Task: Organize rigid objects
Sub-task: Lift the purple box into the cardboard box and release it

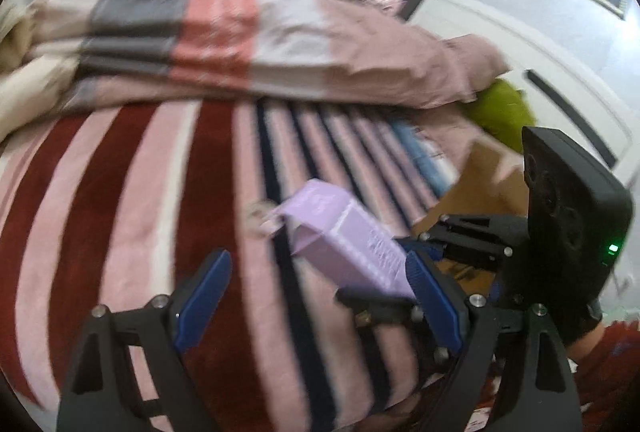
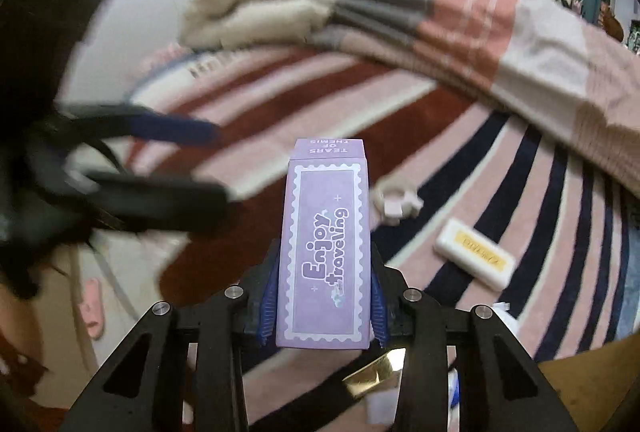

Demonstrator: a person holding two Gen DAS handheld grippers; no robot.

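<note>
A tall lilac carton [image 2: 324, 244] printed "Enjoy traveling" is clamped near its base between the blue pads of my right gripper [image 2: 324, 296] and lifted clear of the striped bedspread [image 2: 400, 120]. In the left wrist view the same carton [image 1: 344, 232] hangs tilted above the bed, with the right gripper [image 1: 384, 260] shut on it from the right. My left gripper [image 1: 316, 264] stands open just in front of the carton with nothing between its fingers. It also shows blurred at the left of the right wrist view, left gripper [image 2: 220, 164].
A small white and yellow box [image 2: 474, 258] and a pale crumpled scrap [image 2: 396, 202] lie on the bedspread to the carton's right. Folded blankets [image 1: 240, 32] are piled at the far side. A brown cardboard box [image 1: 492, 180] and a green object [image 1: 500, 112] sit at the right.
</note>
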